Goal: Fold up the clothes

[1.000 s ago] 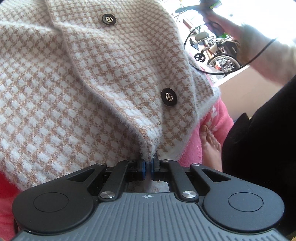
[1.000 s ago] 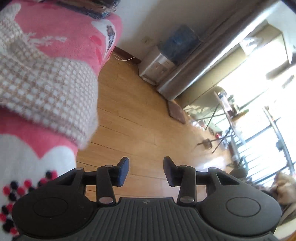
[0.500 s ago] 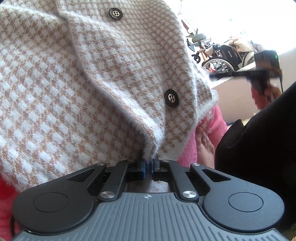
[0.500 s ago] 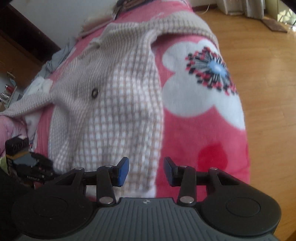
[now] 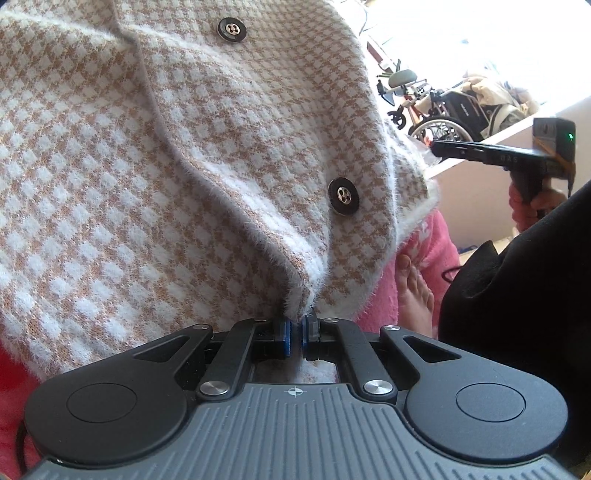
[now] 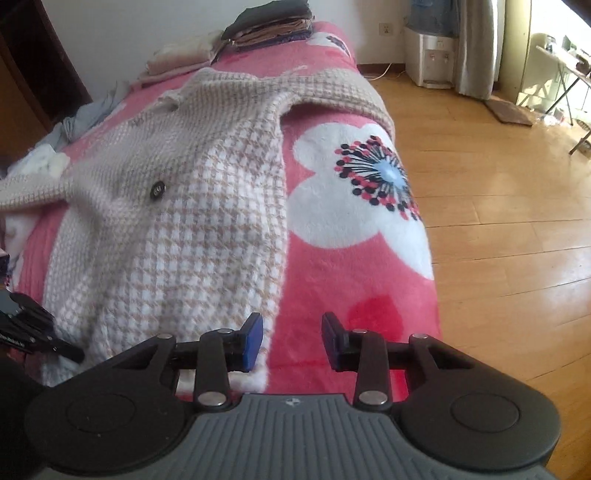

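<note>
A beige-and-white houndstooth cardigan (image 6: 177, 221) with dark buttons lies spread on a pink flowered blanket (image 6: 354, 236) on a bed. My left gripper (image 5: 294, 332) is shut on the cardigan's (image 5: 184, 184) fuzzy front hem edge and holds it up close to the camera. My right gripper (image 6: 291, 341) is open and empty, just above the cardigan's lower right hem corner at the blanket's near edge. The right gripper (image 5: 458, 153) also shows from the side at the right of the left wrist view.
Folded clothes (image 6: 273, 22) are stacked at the bed's far end. Loose pale garments (image 6: 74, 122) lie at the left. Wooden floor (image 6: 498, 221) runs along the bed's right side. A wheelchair (image 5: 450, 107) stands by the window. A bare foot (image 5: 413, 288) is below.
My right gripper has swung from facing the floor to over the bed and come down near the cardigan's hem corner. My left gripper keeps its hold on the hem, barely moved.
</note>
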Action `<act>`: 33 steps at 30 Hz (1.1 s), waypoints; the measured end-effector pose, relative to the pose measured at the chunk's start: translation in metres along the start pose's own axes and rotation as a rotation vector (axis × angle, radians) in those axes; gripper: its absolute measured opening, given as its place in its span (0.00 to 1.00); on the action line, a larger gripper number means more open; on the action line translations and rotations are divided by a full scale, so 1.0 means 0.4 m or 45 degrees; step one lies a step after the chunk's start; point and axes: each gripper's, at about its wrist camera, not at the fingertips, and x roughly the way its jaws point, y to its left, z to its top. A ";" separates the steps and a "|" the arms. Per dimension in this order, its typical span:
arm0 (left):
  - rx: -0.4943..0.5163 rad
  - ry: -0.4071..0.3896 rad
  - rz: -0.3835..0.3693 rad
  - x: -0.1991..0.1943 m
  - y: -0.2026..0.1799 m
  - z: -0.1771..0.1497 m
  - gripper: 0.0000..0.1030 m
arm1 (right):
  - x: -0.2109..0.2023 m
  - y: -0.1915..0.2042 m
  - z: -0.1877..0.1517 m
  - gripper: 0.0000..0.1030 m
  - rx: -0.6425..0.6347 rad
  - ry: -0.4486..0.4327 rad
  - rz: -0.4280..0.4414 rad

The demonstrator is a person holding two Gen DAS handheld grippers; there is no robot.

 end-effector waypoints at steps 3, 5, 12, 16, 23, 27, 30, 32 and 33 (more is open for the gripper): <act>-0.003 -0.010 0.007 -0.002 -0.002 -0.002 0.03 | 0.073 0.001 -0.058 0.32 0.008 0.242 0.012; -0.016 -0.016 0.006 -0.001 -0.002 -0.004 0.03 | 0.092 0.000 -0.111 0.24 0.002 0.339 -0.007; -0.051 -0.021 -0.006 -0.009 0.018 -0.012 0.04 | -0.012 0.015 -0.081 0.23 -0.089 0.149 -0.019; -0.041 -0.027 -0.003 -0.007 0.014 -0.008 0.04 | 0.000 0.032 -0.055 0.23 -0.109 0.149 0.032; -0.043 -0.036 -0.004 -0.002 0.003 -0.011 0.04 | 0.073 -0.044 -0.082 0.23 0.289 0.188 0.101; -0.048 -0.034 -0.007 -0.005 0.007 -0.011 0.04 | 0.094 -0.002 -0.102 0.17 0.123 0.289 0.004; -0.066 -0.031 -0.017 -0.004 0.016 -0.012 0.04 | 0.082 0.030 -0.108 0.17 0.001 0.338 -0.027; -0.070 -0.024 -0.021 -0.006 0.020 -0.011 0.05 | 0.066 0.020 -0.103 0.17 0.042 0.313 -0.032; -0.072 -0.020 -0.023 -0.007 0.022 -0.010 0.05 | 0.056 0.015 -0.101 0.17 0.064 0.293 -0.036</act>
